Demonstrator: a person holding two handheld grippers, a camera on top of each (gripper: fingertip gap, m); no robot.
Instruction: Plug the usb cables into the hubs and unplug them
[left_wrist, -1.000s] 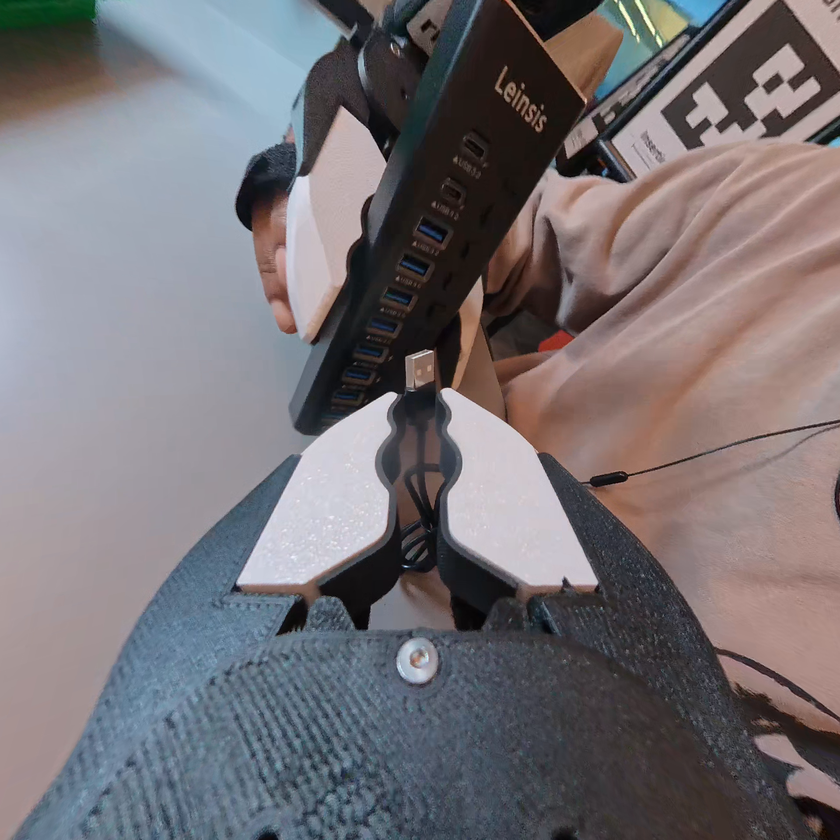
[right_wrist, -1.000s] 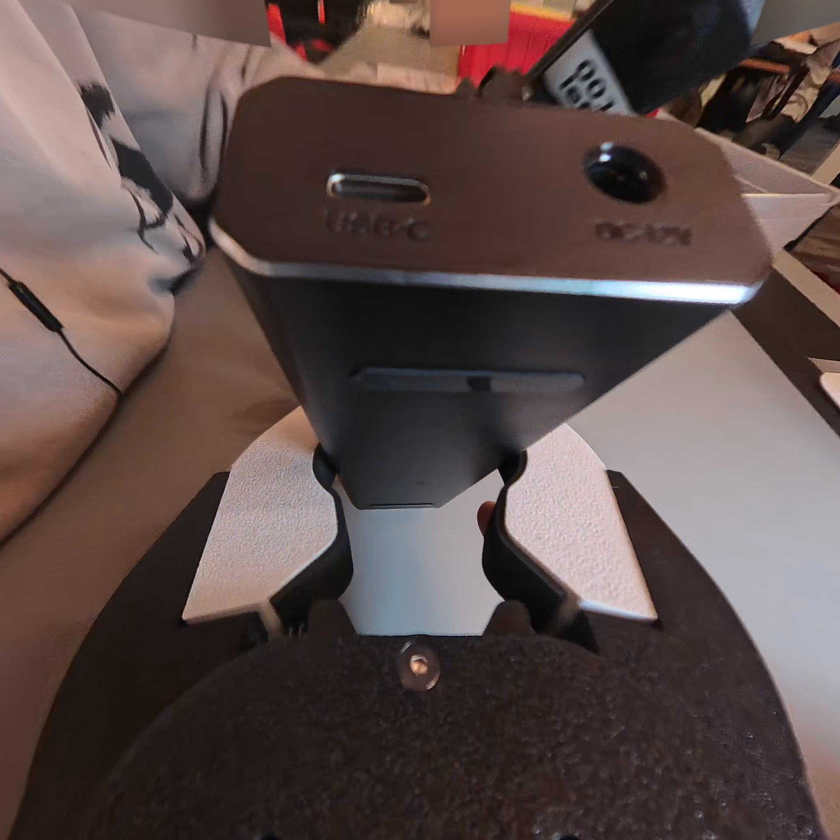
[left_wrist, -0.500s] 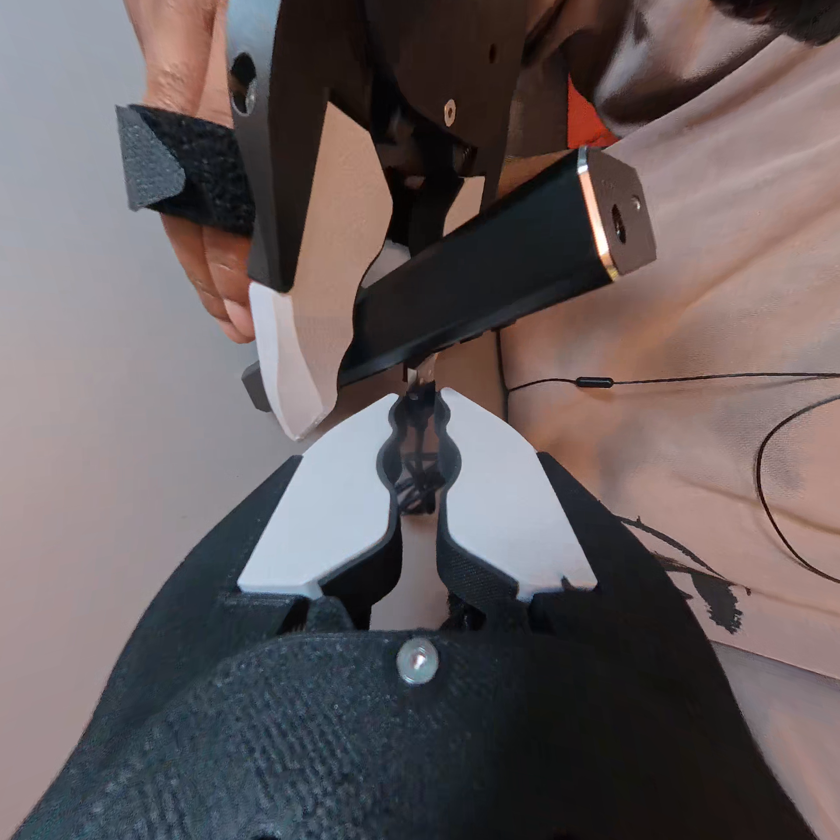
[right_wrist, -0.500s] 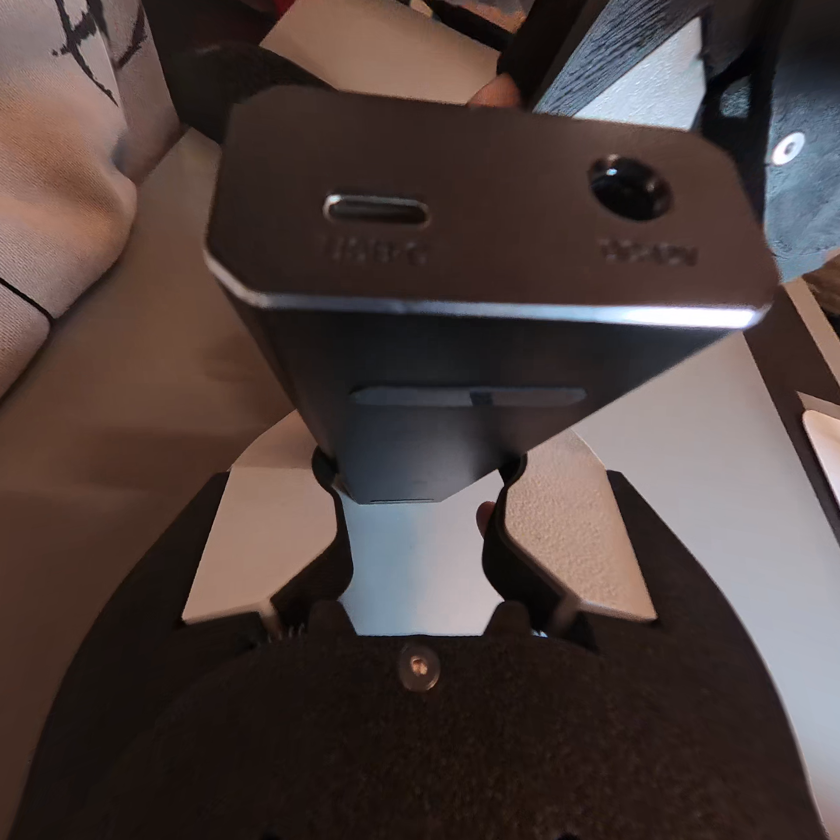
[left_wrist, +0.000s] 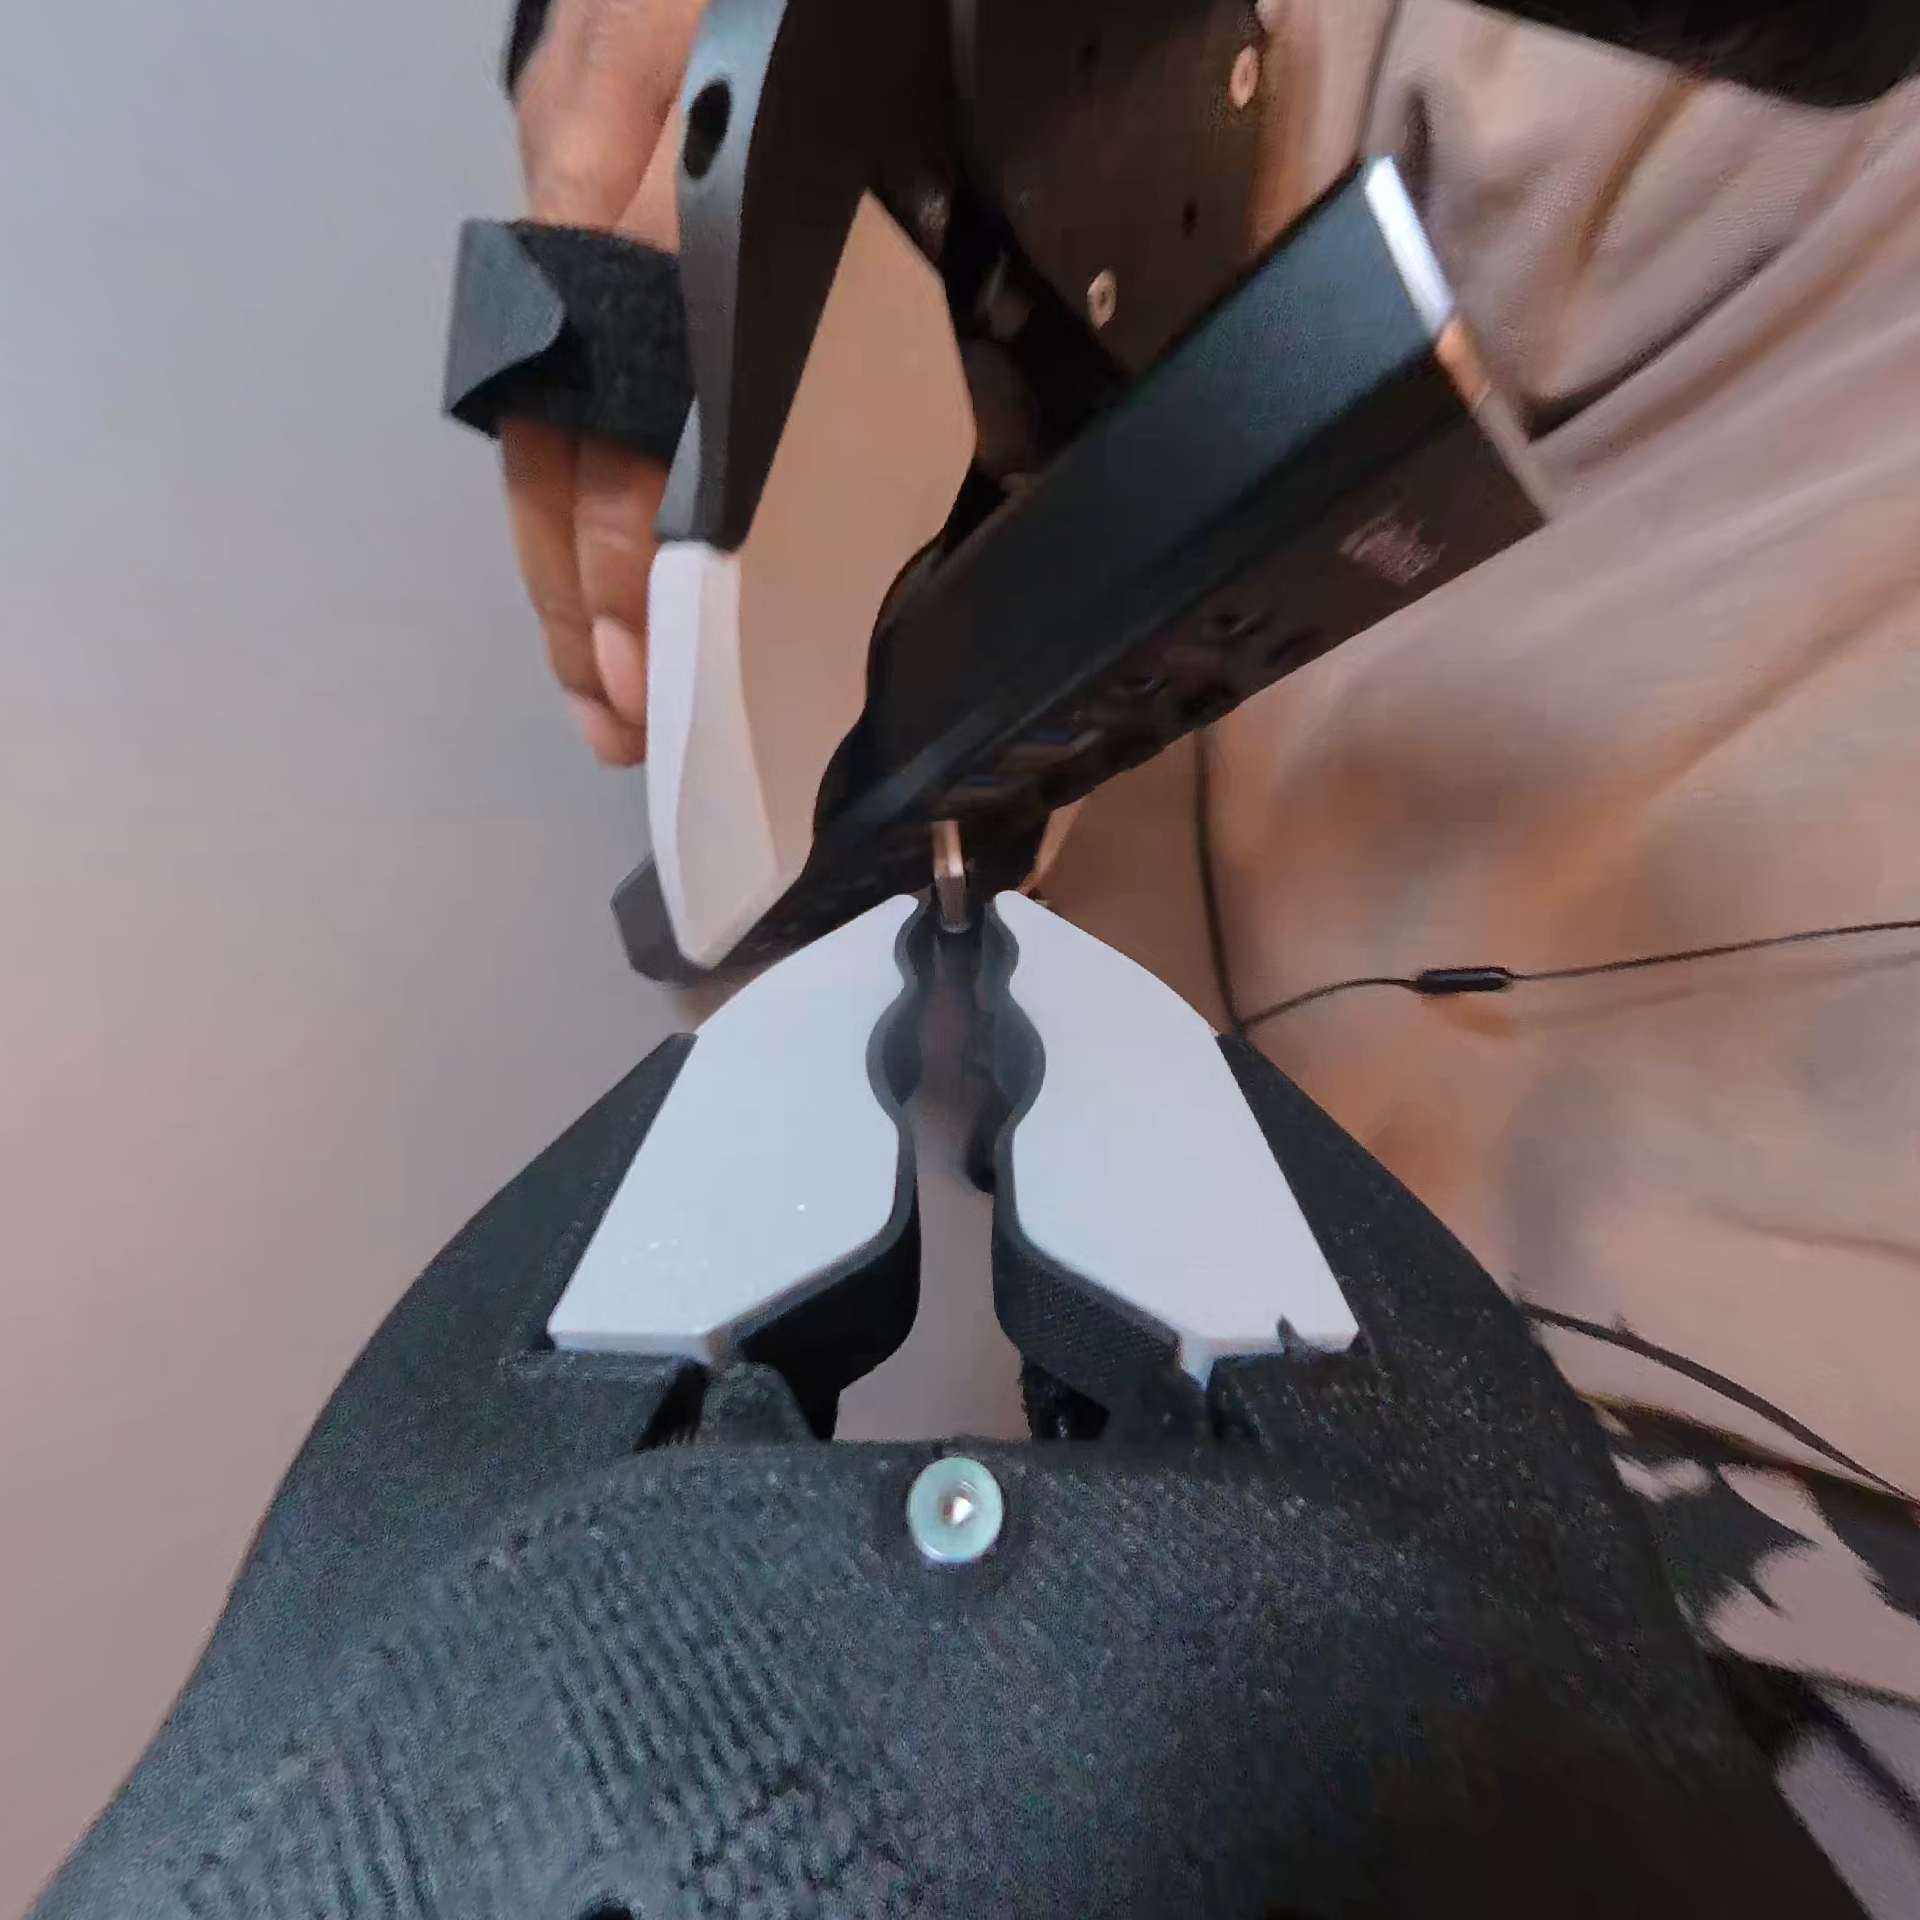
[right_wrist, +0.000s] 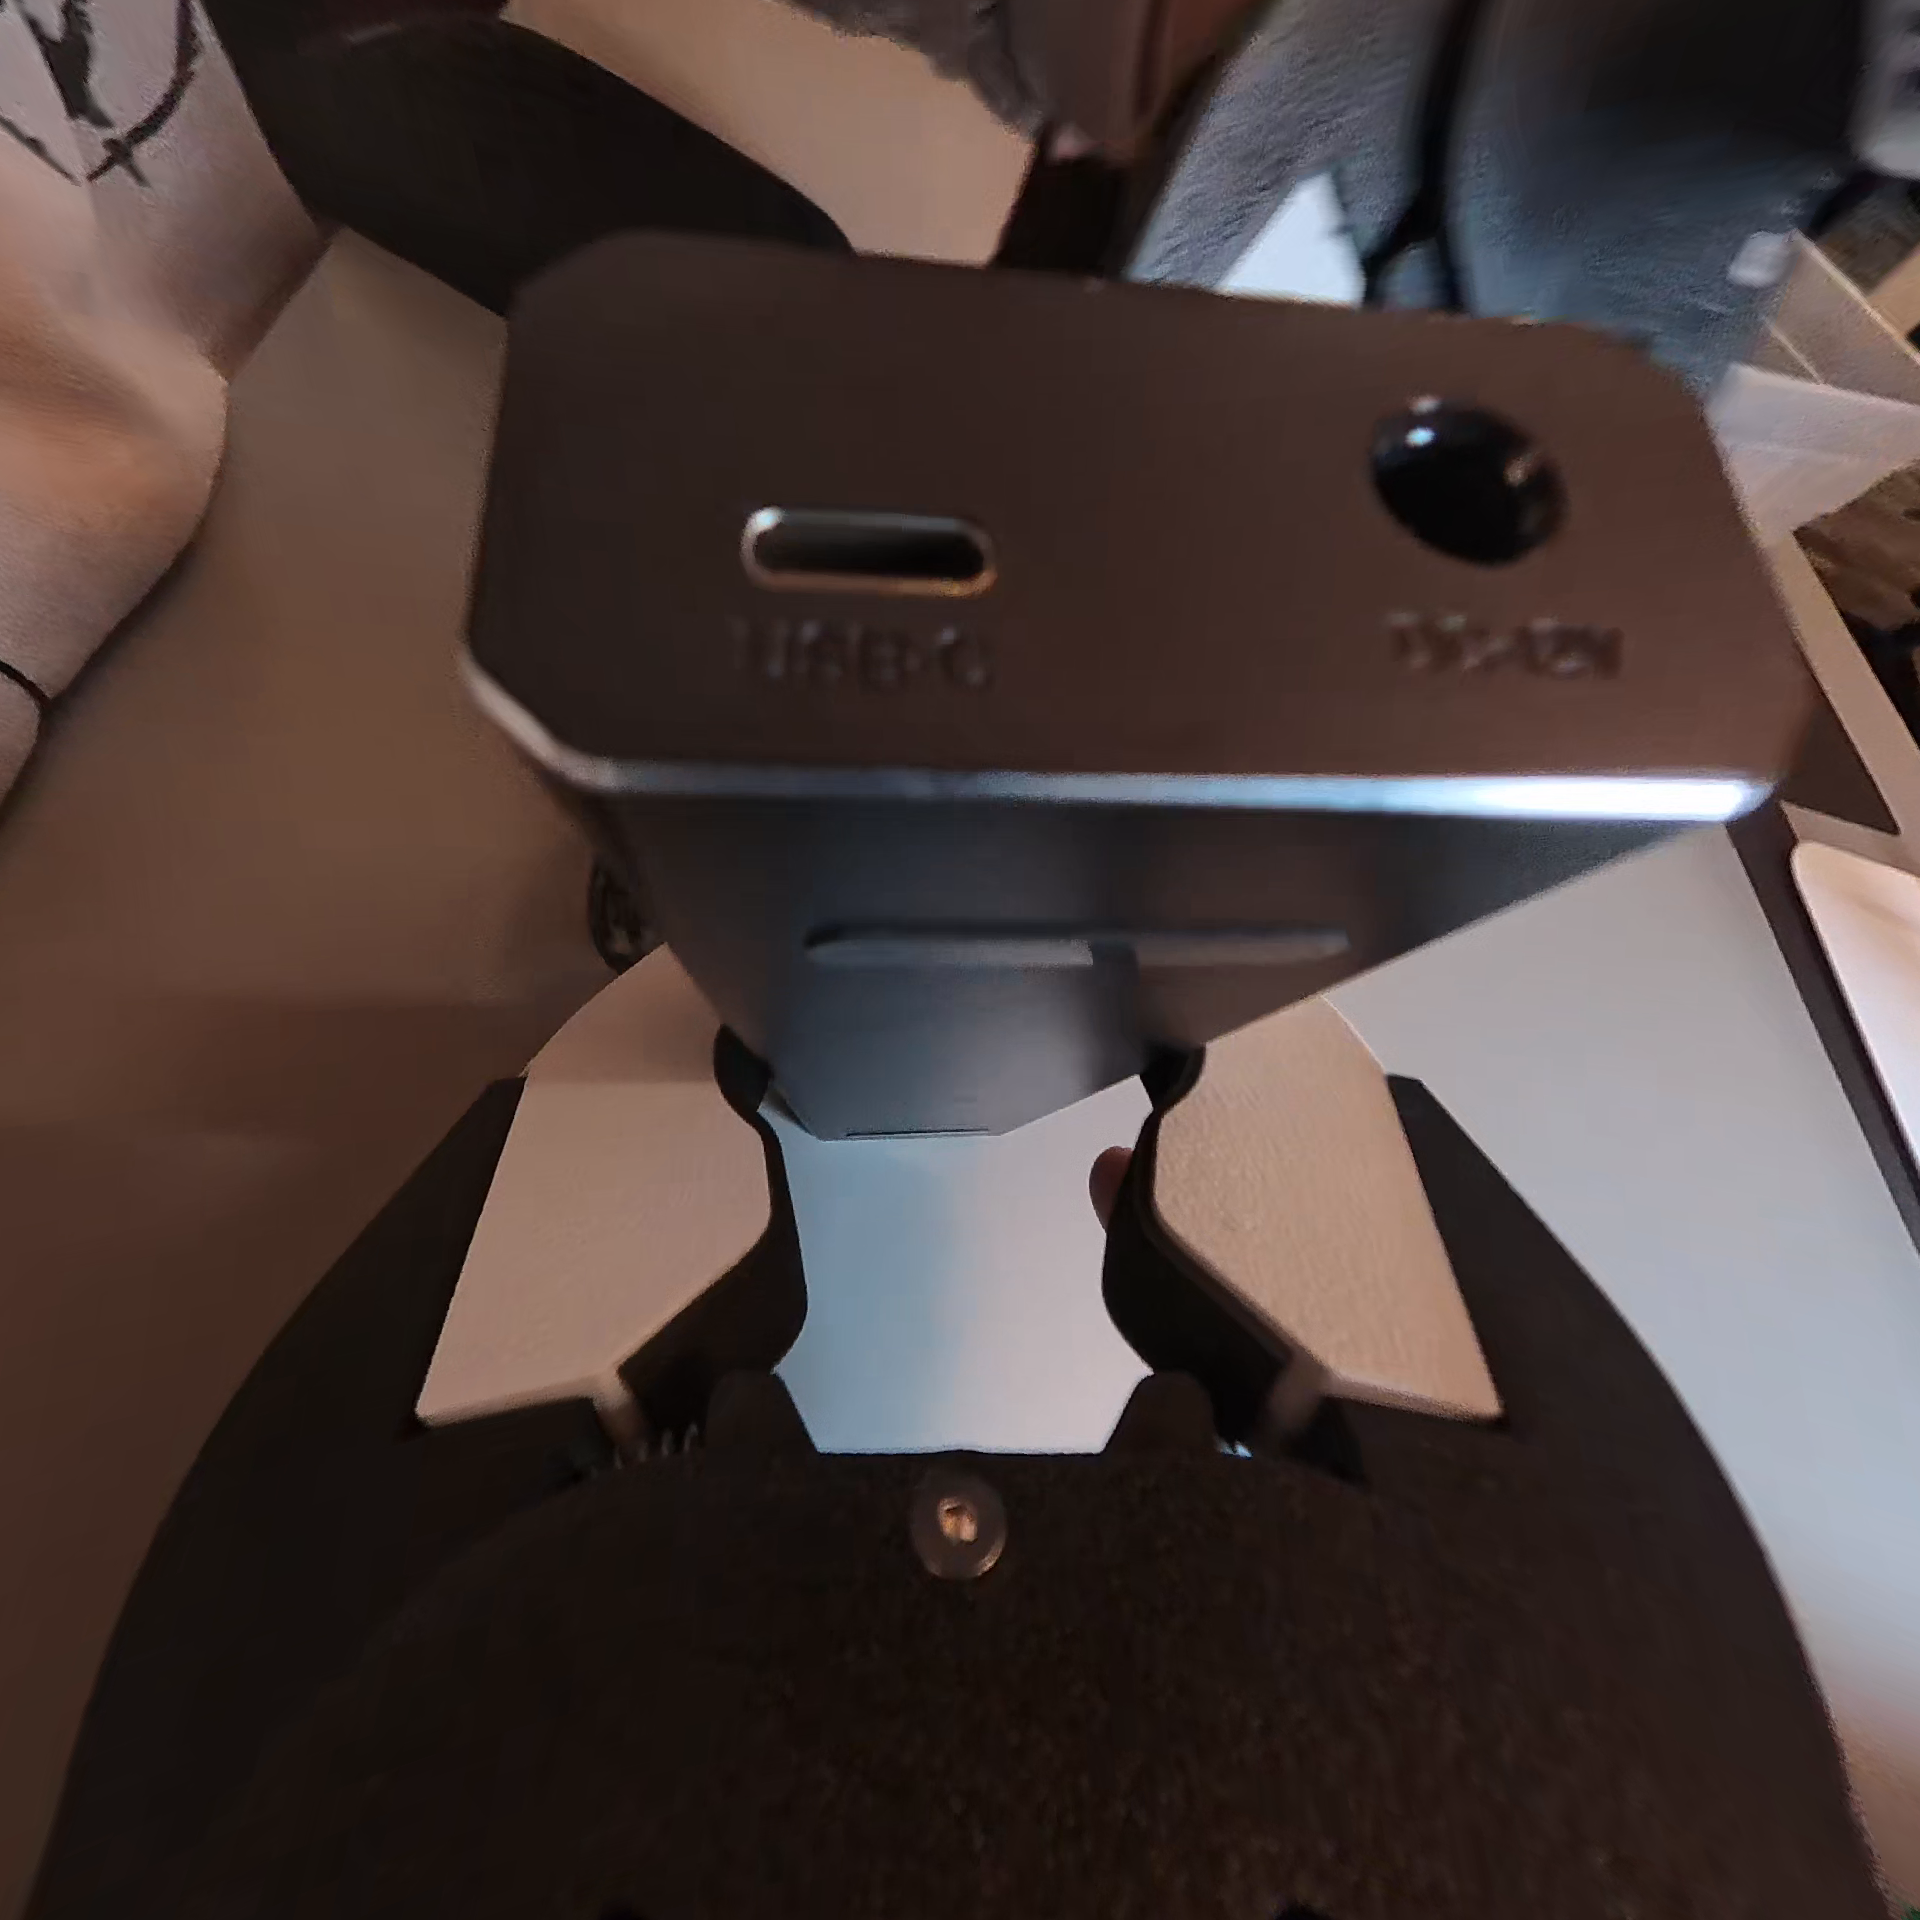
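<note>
My left gripper (left_wrist: 954, 912) is shut on a black usb cable's plug (left_wrist: 948, 878). The metal tip of the plug sits against the port side of the long black hub (left_wrist: 1174, 582), which slants above it. How deep the tip is in a port is hidden. My right gripper (right_wrist: 951, 1070) is shut on that same hub (right_wrist: 1091, 592); its end face with an oval port and a round socket points at the camera. In the left wrist view the right gripper (left_wrist: 727, 665) grips the hub's lower end, with a person's hand (left_wrist: 582, 582) behind it.
A person's beige clothed body (left_wrist: 1610, 935) with a thin black cord (left_wrist: 1475, 980) fills the right of the left wrist view. A grey table top (left_wrist: 260, 727) lies to the left. In the right wrist view a white tray edge (right_wrist: 1860, 935) shows at the right. My left and right fingertips are right by each other.
The hub has swung from showing its port row to lying slanted above my left gripper. The plug tip has gone from free air to against the hub's port side.
</note>
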